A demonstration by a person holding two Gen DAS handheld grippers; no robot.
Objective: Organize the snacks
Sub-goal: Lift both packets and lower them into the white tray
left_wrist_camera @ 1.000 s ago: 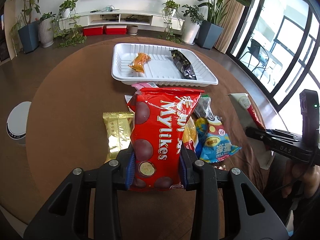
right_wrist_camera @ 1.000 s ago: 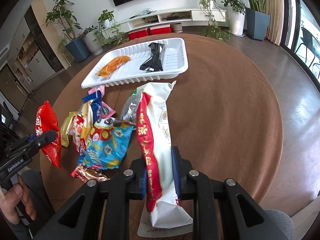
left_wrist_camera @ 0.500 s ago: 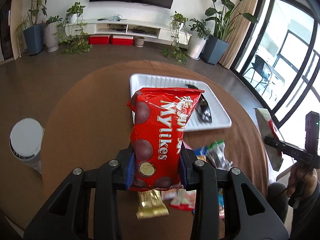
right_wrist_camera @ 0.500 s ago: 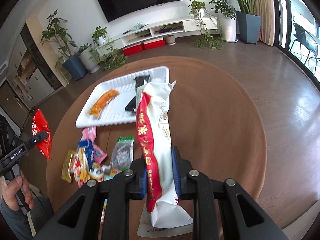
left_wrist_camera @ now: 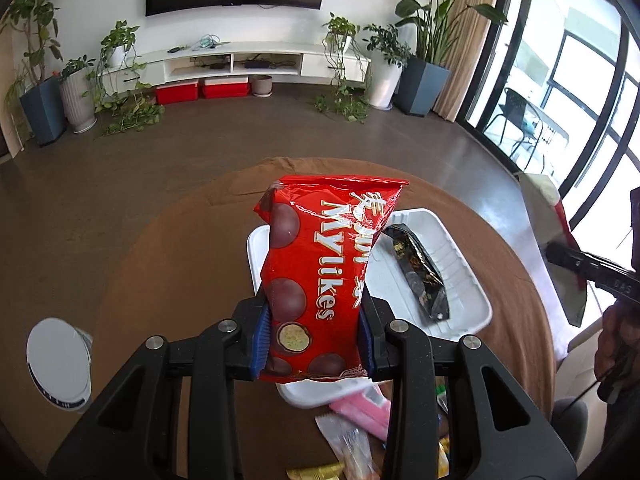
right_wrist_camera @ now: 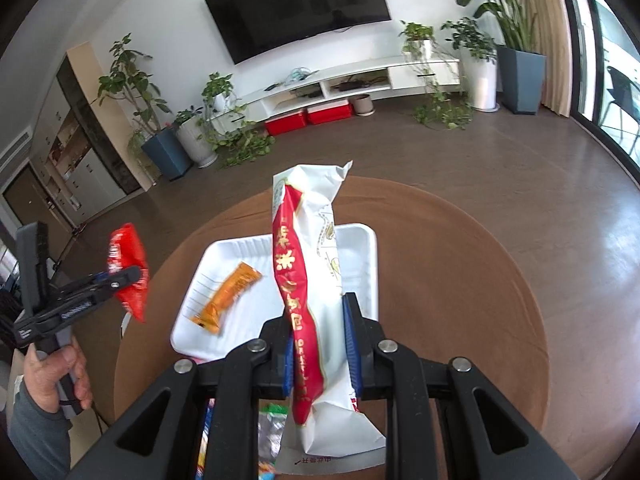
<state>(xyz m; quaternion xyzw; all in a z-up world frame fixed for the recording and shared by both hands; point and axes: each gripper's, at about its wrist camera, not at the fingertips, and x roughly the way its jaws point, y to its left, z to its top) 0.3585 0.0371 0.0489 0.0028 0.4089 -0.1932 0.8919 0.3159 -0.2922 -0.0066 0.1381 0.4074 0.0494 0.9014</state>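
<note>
1. Transport is the step we judge to be in hand: both snacks are off the bench [left_wrist_camera: 168, 264] and held in the air above the white tray [left_wrist_camera: 460, 264].
2. Our left claw [left_wrist_camera: 314, 334] is clamped on the lower part of the red Mylikes bag [left_wrist_camera: 320, 272], which stands upright over the tray's near-left part.
3. Our right claw [right_wrist_camera: 318, 354] is pinched tight on the long white-and-red packet [right_wrist_camera: 312, 280], upright as well, above the tray's middle.
4. In the tray we see an orange packet [right_wrist_camera: 226, 298] on its left side and a black packet [left_wrist_camera: 420, 272] lying lengthwise on its right.
5. Loose snacks [left_wrist_camera: 360, 436] lie on the bench just before the tray, so sorting is not done.
6. Next, we think each claw must come down over a bare strip of tray, lay its bag flat beside the packets already there, then let go.
7. The long packet wants aligning with the tray's length so neither end overhangs the rim.
</note>
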